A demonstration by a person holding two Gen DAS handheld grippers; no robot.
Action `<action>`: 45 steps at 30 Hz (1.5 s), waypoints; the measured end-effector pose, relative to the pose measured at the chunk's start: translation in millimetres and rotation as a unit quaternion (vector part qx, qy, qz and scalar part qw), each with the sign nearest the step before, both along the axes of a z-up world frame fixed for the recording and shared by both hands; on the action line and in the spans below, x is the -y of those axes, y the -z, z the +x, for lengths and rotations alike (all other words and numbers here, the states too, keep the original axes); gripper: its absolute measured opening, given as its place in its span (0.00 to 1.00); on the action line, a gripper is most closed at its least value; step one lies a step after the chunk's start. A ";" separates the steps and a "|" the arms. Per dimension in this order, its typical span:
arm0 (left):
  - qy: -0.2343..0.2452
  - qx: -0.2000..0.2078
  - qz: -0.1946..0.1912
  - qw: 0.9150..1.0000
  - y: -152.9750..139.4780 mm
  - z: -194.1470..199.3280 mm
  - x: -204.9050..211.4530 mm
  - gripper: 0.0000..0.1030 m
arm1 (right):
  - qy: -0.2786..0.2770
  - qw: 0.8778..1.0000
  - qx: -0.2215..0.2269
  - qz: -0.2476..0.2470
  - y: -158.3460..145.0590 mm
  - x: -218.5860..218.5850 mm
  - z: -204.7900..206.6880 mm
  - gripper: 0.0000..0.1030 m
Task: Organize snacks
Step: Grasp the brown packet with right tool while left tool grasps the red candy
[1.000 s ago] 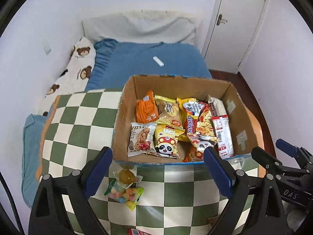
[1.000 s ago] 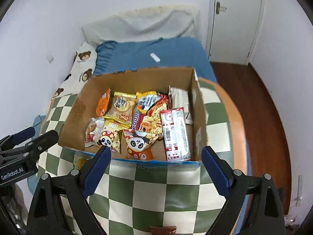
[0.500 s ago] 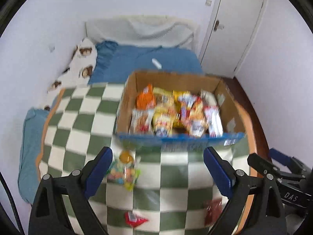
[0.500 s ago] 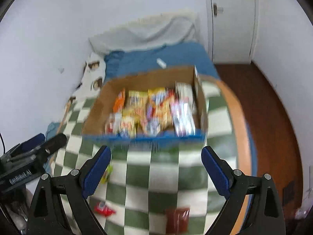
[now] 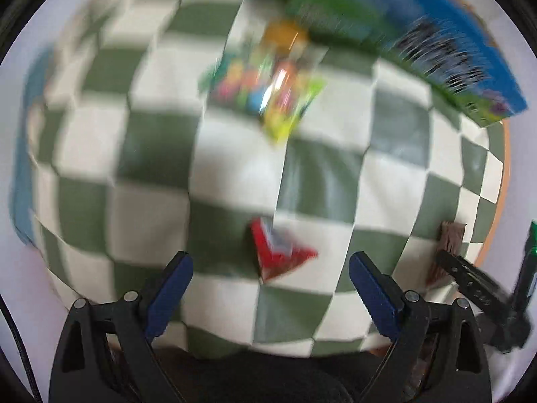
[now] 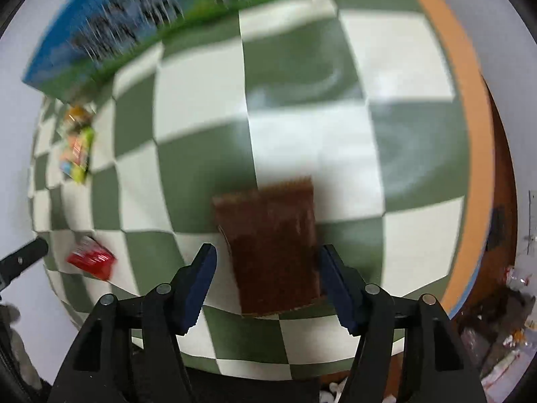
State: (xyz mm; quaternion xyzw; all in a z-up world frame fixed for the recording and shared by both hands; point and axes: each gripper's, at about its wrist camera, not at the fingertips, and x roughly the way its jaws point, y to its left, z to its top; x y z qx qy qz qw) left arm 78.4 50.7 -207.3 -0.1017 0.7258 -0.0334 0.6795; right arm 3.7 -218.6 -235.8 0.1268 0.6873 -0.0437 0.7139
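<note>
Both wrist cameras look steeply down, from close above, on a green-and-white checked tabletop (image 5: 396,184), each framed at the bottom by its own gripper's blue-padded fingers; both pictures are smeared by motion. The left view centres on a red packet (image 5: 278,252), the right on a brown packet (image 6: 272,245). They share the red packet (image 6: 90,260), the brown packet (image 5: 448,252), a colourful candy bag (image 5: 265,90), and the blue-and-green printed box wall (image 6: 110,33).
</note>
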 end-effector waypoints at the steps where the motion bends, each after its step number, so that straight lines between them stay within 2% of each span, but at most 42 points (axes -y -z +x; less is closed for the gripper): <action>1: -0.011 -0.019 -0.015 1.000 11.5 -2.8 -3.4 0.92 | 0.001 1.000 0.002 -0.002 3.4 -1.7 -1.3 0.65; 3: -0.026 -0.041 -0.041 0.998 30.6 -5.9 -6.7 0.92 | -0.001 1.000 0.017 -0.010 4.8 -6.9 -2.7 0.64; 4: -0.029 -0.043 -0.048 0.998 38.0 -6.2 -6.1 0.90 | -0.005 1.000 0.024 -0.013 4.5 -10.7 -3.3 0.59; 5: -0.029 -0.044 -0.058 0.997 43.7 -5.8 -4.2 0.83 | -0.014 0.999 0.028 -0.017 4.2 -15.9 -3.3 0.57; 6: -0.026 -0.048 -0.060 0.997 50.7 -5.5 -0.8 0.60 | -0.021 0.999 0.031 -0.018 3.7 -20.6 -3.4 0.57; 7: -0.022 -0.050 -0.062 0.997 55.7 -5.2 2.4 0.44 | -0.026 0.999 0.033 -0.017 3.0 -24.4 -3.5 0.57; 8: -0.015 -0.049 -0.062 0.997 59.0 -4.8 6.9 0.43 | -0.032 0.999 0.034 -0.016 2.6 -28.9 -3.2 0.56; 14: 0.065 0.009 -0.012 0.998 46.0 -1.0 45.8 0.43 | -0.052 0.998 0.040 0.004 -1.3 -49.8 -0.3 0.56; 17: 0.090 0.017 -0.005 0.996 47.1 2.7 60.7 0.43 | -0.054 0.998 0.036 0.008 0.7 -53.1 -1.1 0.56; 29: 0.086 0.009 -0.002 0.996 55.6 -2.3 68.1 0.44 | -0.047 0.999 0.020 0.017 17.1 -44.5 5.8 0.59; 34: 0.119 0.047 0.014 0.992 46.1 -11.6 87.2 0.43 | -0.061 0.998 0.023 0.006 22.5 -58.3 15.0 0.58; 36: 0.120 0.051 0.002 0.992 45.0 -13.5 88.7 0.44 | -0.079 0.997 0.021 0.005 22.3 -64.9 17.8 0.59; 37: 0.101 0.042 -0.023 0.994 48.4 -12.2 84.0 0.51 | -0.089 0.996 0.016 0.003 23.2 -67.7 18.4 0.62; 39: 0.061 0.022 -0.075 0.995 52.7 -7.1 70.5 0.60 | -0.100 0.995 0.010 0.003 25.0 -72.0 19.9 0.68; 41: 0.037 0.012 -0.099 0.994 54.5 -6.0 64.4 0.60 | -0.101 0.995 0.008 0.005 26.7 -78.2 19.4 0.72; 43: 0.027 0.009 -0.109 0.994 54.7 -7.7 62.1 0.60 | -0.099 0.995 0.007 0.004 27.1 -78.5 19.8 0.73; 45: 0.033 0.012 -0.103 0.994 53.2 -11.1 66.3 0.60 | -0.093 0.996 0.008 0.008 27.3 -76.7 19.4 0.73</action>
